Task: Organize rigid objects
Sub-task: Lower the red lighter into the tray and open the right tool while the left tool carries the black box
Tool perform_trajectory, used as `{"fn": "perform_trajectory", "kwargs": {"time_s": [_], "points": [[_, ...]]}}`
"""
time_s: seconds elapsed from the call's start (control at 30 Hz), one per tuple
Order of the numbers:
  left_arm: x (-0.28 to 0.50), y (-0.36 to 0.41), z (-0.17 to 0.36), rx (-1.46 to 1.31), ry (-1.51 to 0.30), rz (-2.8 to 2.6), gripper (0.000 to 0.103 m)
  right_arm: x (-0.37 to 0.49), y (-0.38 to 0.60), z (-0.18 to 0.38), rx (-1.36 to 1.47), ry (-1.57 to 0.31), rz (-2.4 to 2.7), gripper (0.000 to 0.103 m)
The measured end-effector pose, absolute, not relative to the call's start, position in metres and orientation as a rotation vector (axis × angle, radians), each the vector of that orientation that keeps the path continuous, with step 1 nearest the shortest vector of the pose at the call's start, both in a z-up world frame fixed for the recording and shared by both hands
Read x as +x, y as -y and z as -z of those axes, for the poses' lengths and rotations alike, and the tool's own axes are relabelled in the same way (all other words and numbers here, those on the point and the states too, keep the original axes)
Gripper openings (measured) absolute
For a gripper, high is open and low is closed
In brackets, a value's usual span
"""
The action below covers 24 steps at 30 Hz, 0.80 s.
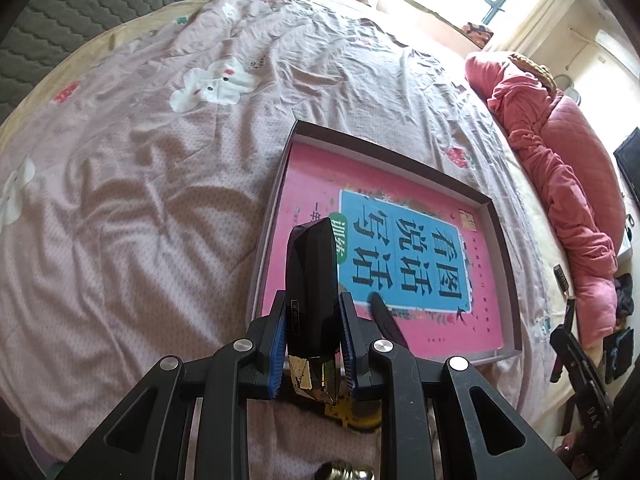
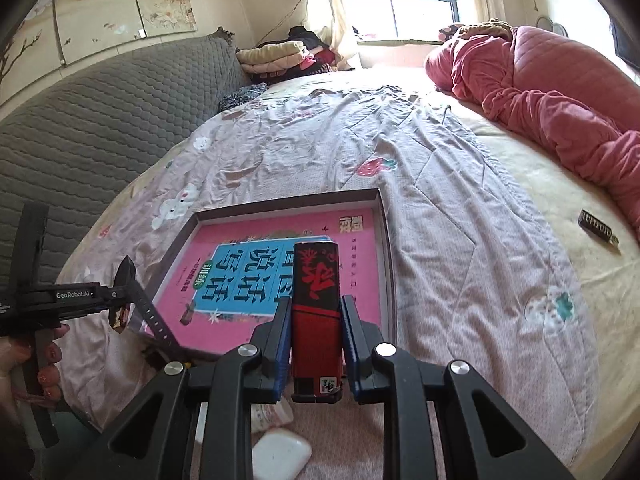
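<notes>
A faceted black box with a gold-patterned end [image 1: 312, 292] is clamped between the blue-padded jaws of the left gripper [image 1: 313, 334], above the near edge of a shallow brown cardboard tray [image 1: 505, 240]. A red-and-black rectangular box [image 2: 316, 320] is gripped by the closed right gripper [image 2: 316, 344], over the same tray's near side. A pink-and-blue printed book [image 2: 240, 280] is laid inside the tray, which is set on a pink patterned bedsheet [image 1: 160, 200]. A rolled red quilt [image 2: 560, 100] is seen along the bed's far right edge.
</notes>
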<state>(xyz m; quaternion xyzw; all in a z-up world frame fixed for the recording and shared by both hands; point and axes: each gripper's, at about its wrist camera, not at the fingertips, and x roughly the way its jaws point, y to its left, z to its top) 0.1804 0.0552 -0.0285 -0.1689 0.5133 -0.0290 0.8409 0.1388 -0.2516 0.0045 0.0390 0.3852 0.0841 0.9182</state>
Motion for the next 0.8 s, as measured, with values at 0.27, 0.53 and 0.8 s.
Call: {"fn": "perform_trajectory", "kwargs": {"time_s": [0.27,0.53,0.8], "points": [[0.198,-0.053,0.045,-0.353,-1.115,0.095,0.024,0.166,0.245,0.014,0.072,-0.855,-0.119,0.024],[0.201,-0.050,0.059,-0.370,-1.133,0.109,0.024,0.182,0.239,0.035,0.064,-0.913,-0.095,0.023],[0.203,-0.045,0.067,-0.363,-1.145,0.112,0.024,0.195,0.236,0.057,0.040,-0.975,-0.058,0.023]]}}
